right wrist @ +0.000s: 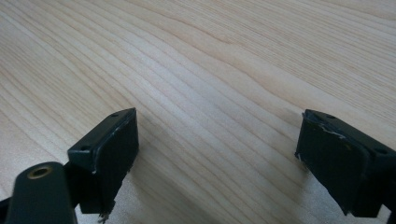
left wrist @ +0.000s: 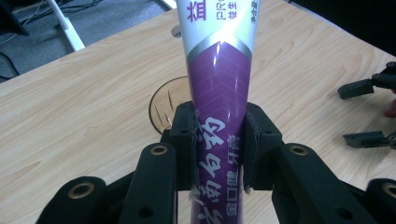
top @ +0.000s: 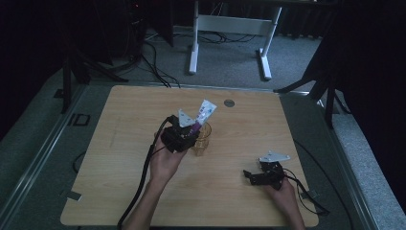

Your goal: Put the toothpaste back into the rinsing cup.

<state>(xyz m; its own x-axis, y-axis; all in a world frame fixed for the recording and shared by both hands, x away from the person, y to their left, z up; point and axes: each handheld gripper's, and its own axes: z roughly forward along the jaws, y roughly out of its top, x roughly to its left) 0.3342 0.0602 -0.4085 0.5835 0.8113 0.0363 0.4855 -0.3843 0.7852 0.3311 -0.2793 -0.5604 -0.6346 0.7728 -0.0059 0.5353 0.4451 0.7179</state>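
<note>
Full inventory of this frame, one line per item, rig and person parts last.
toothpaste tube: 1, purple and white, clamped between the left gripper's jaws, tilted over the cup.
cup: 1, clear amber, near the table's centre, right beside the left gripper.
round insert: 1, grey, set in the tabletop near the far edge.
table: 1, light wood, centre of the scene.
white frame legs: 2, white, on the floor beyond the table.
floor cables: several, black, on the grey carpet at far left.
left gripper: 1, black, shut on the tube, in the left hand.
right gripper: 1, black, jaws wide open above bare wood, in the right hand.
</note>
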